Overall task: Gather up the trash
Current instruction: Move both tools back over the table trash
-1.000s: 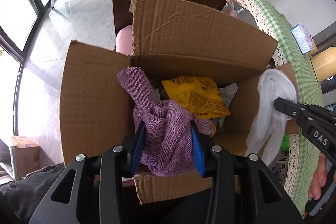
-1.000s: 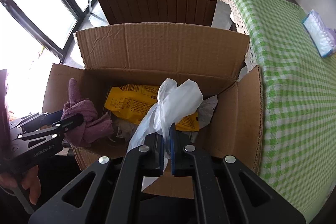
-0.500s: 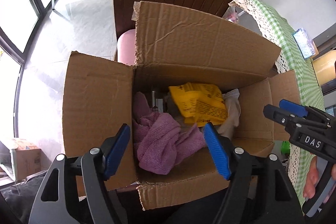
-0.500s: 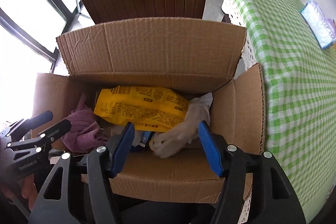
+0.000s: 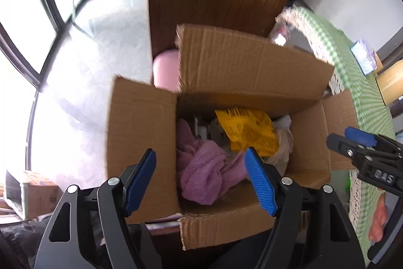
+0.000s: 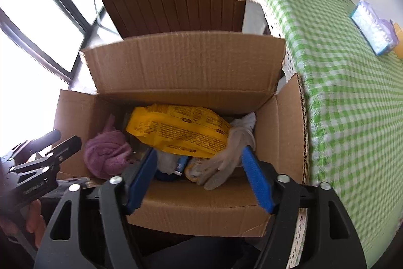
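cardboard box point(image 6: 181, 72) stood open below both grippers, trash inside.
the left gripper point(image 5: 201, 180) hung with jaws spread and nothing between them; the right gripper's point(image 6: 199, 173) jaws were opening, empty. purple cloth point(image 5: 201, 173), yellow packet point(image 6: 181, 132) and pale glove point(image 6: 226, 158) lay in the box.

I'm looking down into a plain brown cardboard box point(image 6: 181, 72) and it's showing a purple cloth point(image 6: 105, 153), a bright yellow packet point(image 6: 178, 132) with dark print, and a pale off-white glove point(image 6: 226, 163). The tablecloth point(image 6: 347, 82) beside it is showing green-and-white checks with a white lace edge. My gripper pads point(image 6: 257, 180) are looking blue on black.
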Demonstrator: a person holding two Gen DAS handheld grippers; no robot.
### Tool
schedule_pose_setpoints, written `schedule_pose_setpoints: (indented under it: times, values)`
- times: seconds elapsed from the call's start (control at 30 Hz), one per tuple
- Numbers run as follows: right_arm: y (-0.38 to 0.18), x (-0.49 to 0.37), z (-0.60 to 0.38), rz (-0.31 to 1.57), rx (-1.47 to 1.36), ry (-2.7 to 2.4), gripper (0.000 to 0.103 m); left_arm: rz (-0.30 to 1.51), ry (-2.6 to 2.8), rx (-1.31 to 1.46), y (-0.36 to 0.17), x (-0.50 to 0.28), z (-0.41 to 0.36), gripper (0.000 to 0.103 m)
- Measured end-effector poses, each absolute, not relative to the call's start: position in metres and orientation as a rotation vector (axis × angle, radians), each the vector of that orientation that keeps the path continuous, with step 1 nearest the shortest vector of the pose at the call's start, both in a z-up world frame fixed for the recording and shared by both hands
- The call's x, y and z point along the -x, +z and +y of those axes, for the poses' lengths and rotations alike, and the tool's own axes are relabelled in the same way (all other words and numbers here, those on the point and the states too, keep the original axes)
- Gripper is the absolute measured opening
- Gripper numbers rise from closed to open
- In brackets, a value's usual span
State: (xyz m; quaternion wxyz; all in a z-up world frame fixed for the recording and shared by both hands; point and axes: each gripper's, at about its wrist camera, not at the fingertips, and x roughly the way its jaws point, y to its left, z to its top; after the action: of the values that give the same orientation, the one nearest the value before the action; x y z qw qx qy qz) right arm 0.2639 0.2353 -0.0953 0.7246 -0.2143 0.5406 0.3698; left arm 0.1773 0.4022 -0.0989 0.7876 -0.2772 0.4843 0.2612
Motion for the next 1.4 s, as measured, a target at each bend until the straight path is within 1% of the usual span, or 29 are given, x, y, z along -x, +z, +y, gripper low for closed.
schedule_pose_setpoints:
  times: [0.07,0.17,0.23,0.27,0.3,0.33,0.37,0.4,0.43,0.47,0.53,0.77,0.97,1.17,1.4]
  values:
    - [-0.087,-0.259,0.23,1.158,0.488,0.813,0.07,1.01,0.58,0.546,-0.085,-0.174,0.396,0.07]
    - [-0.063,-0.249,0.214,1.035,0.491,0.817,0.07,0.946,0.618,0.467,-0.063,-0.17,0.385,0.07]
    - [-0.048,-0.245,0.203,0.963,0.457,0.839,0.07,0.856,0.645,0.416,-0.044,-0.165,0.376,0.07]
    - [-0.04,-0.242,0.197,0.915,0.437,0.851,0.07,0.793,0.658,0.388,-0.034,-0.162,0.37,0.073]
    - [-0.028,-0.239,0.188,0.837,0.414,0.858,0.07,0.704,0.678,0.346,-0.021,-0.156,0.361,0.075]
    - [-0.018,-0.234,0.18,0.751,0.39,0.858,0.07,0.635,0.689,0.315,-0.012,-0.153,0.355,0.079]
    - [-0.009,-0.228,0.171,0.662,0.364,0.862,0.074,0.556,0.7,0.277,-0.004,-0.147,0.347,0.088]
    - [0.0,-0.221,0.159,0.542,0.327,0.867,0.077,0.468,0.718,0.225,0.006,-0.141,0.336,0.093]
    - [0.006,-0.214,0.149,0.447,0.304,0.861,0.082,0.431,0.726,0.198,0.011,-0.138,0.331,0.096]
    - [0.011,-0.207,0.139,0.362,0.29,0.843,0.085,0.379,0.727,0.155,0.018,-0.136,0.321,0.096]
    - [0.015,-0.203,0.128,0.307,0.285,0.813,0.085,0.345,0.72,0.113,0.027,-0.136,0.309,0.096]
    - [0.023,-0.215,0.086,0.315,0.236,0.763,0.085,0.324,0.668,0.147,0.041,-0.144,0.284,0.096]
    - [0.021,-0.221,0.035,0.326,0.214,0.665,0.085,0.332,0.615,0.144,0.044,-0.159,0.245,0.096]
    - [0.018,-0.241,-0.053,0.375,0.159,0.486,0.085,0.385,0.445,0.126,0.033,-0.203,0.179,0.096]
    - [0.012,-0.254,-0.202,0.438,0.167,0.135,0.085,0.451,0.189,0.166,0.02,-0.275,0.074,0.096]
